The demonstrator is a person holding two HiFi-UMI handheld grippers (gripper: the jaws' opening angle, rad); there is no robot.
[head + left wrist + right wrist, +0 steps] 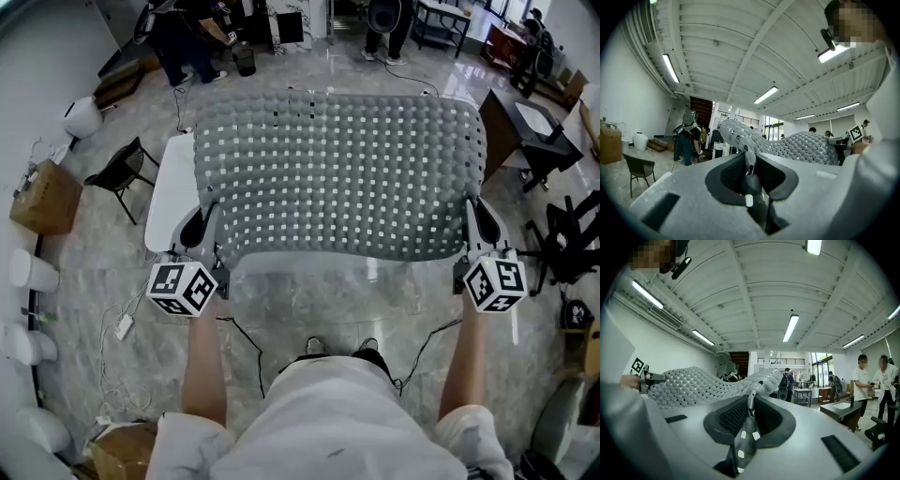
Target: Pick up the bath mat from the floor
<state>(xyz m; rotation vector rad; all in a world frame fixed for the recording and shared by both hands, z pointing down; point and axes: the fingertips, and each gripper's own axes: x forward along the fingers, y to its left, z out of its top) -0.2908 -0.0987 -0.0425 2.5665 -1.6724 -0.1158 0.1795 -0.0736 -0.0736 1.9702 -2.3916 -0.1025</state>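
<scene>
**Mat up, gripped at both near corners**

The bath mat [337, 178] is spread wide between your two grippers, with its near edge clear of the floor [319, 300]. Your left gripper [201, 228] is clamped on the near left corner. Your right gripper [482, 223] is clamped on the near right corner. Both gripper views show the jaws nearly together, pinching a fold of mat. A white table [167, 197] sits under the mat's left edge, with a black chair [117, 173] further left.
</scene>
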